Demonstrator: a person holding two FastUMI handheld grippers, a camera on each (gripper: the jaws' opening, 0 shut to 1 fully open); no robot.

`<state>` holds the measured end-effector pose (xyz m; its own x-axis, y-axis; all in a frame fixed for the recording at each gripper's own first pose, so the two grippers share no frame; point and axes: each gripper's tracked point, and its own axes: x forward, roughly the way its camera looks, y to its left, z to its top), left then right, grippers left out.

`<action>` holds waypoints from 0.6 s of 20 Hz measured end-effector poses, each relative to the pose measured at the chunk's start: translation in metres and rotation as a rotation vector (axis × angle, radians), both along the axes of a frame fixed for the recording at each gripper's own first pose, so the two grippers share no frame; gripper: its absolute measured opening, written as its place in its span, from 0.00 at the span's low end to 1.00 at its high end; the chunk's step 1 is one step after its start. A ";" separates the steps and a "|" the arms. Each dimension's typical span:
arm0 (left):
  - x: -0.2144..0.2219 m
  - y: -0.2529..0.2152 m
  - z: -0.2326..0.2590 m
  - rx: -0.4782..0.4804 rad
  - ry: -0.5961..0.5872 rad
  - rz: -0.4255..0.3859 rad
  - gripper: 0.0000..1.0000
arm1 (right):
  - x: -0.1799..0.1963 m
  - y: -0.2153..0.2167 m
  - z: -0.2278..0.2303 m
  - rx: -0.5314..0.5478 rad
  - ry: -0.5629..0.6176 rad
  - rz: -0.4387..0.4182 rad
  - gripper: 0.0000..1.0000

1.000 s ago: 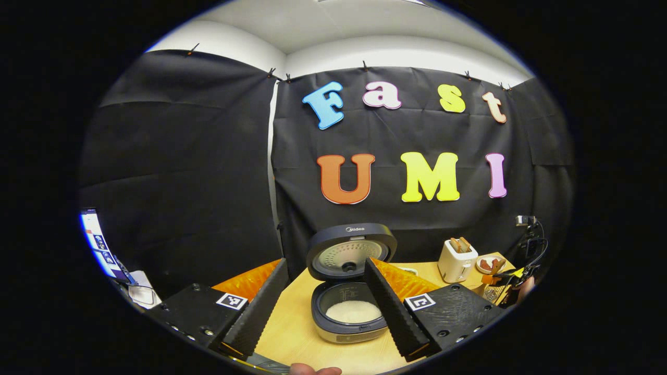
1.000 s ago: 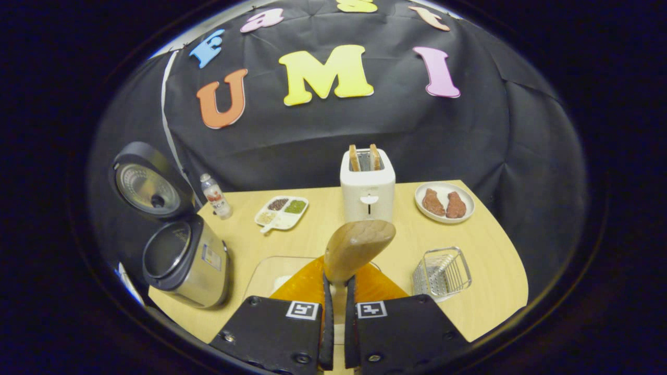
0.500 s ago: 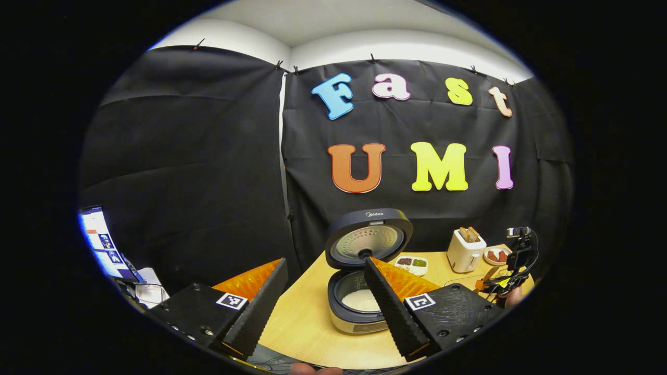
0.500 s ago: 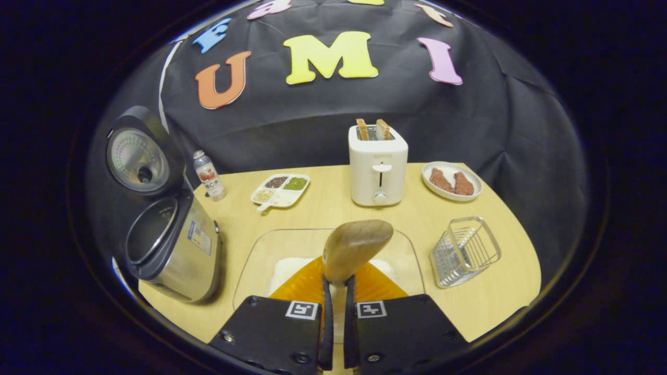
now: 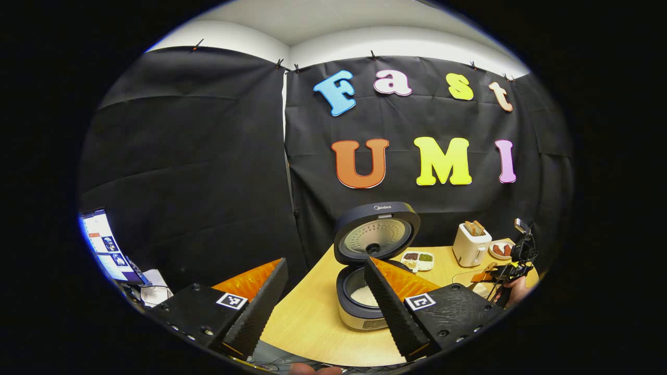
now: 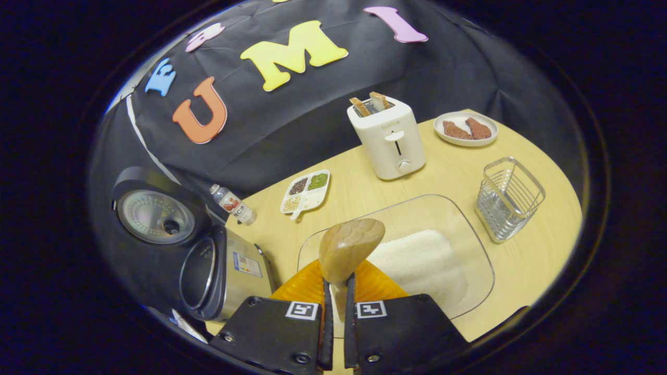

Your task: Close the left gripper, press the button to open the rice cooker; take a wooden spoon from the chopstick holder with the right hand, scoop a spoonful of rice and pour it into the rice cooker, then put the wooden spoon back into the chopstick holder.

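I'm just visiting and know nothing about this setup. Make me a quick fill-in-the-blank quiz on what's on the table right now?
1. The rice cooker's lid is ____.
2. The right gripper is shut on a wooden ____.
3. Two slices of bread stick out of the ____.
4. The left gripper's fingers are ____.

Missing words: open; spoon; toaster; open

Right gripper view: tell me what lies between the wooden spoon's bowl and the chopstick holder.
In the right gripper view, the clear glass dish with its heap of rice lies between the wooden spoon and the chopstick holder, then bare table.
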<state>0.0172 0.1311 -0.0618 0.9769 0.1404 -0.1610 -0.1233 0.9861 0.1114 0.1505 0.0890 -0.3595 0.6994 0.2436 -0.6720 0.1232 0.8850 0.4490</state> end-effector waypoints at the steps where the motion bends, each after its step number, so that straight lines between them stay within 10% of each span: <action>1: 0.000 -0.001 0.001 -0.001 -0.001 -0.001 0.95 | 0.000 -0.002 0.000 0.020 0.009 -0.011 0.13; 12: 0.011 -0.037 0.004 -0.013 -0.001 -0.047 0.95 | 0.001 -0.049 -0.010 0.444 0.091 -0.234 0.13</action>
